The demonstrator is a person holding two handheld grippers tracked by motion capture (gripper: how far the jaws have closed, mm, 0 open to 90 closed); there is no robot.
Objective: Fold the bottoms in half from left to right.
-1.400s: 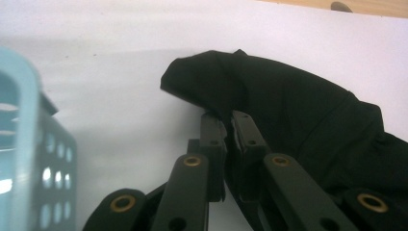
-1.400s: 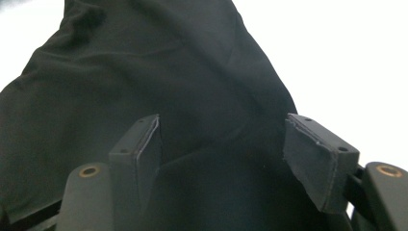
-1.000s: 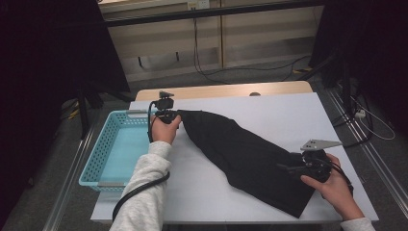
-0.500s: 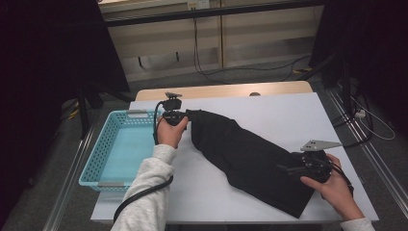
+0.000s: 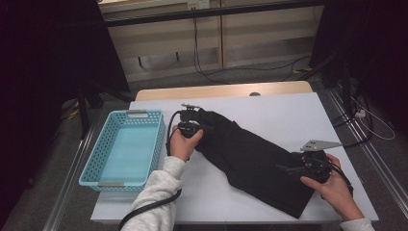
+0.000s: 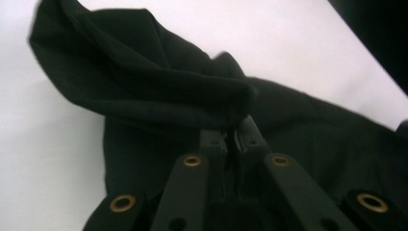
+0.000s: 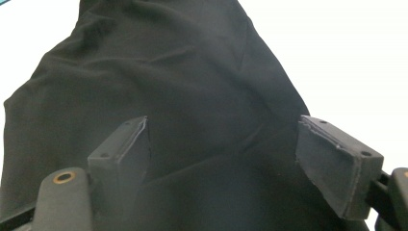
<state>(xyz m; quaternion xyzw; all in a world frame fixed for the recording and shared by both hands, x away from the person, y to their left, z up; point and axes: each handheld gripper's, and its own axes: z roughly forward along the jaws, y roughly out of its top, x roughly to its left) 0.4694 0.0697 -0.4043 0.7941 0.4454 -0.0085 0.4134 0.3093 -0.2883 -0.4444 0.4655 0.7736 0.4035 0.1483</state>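
High view: black cloth (image 5: 250,156) lay diagonally across the white table (image 5: 288,110), beside an empty blue basket (image 5: 122,147). Left gripper (image 5: 191,126) clamped on the cloth's upper end, near the basket. Right gripper (image 5: 293,168) poised over the lower end, near the table's front edge.

Left gripper view: jaws pinched tight on a bunched fold of cloth (image 6: 159,91); loose fabric slumped over the tips.

Right gripper view: pads (image 7: 122,151) spread wide, having just been opening, with cloth (image 7: 192,96) lying flat between them, not pressed.

Risks, as judged: lower end free, so any pull from the left likely to drag the cloth in a heap rather than fold it. Thin pinch on bunched fabric liable to slip under load. Open right jaws likely to close on several layers or on none if lowered carelessly.
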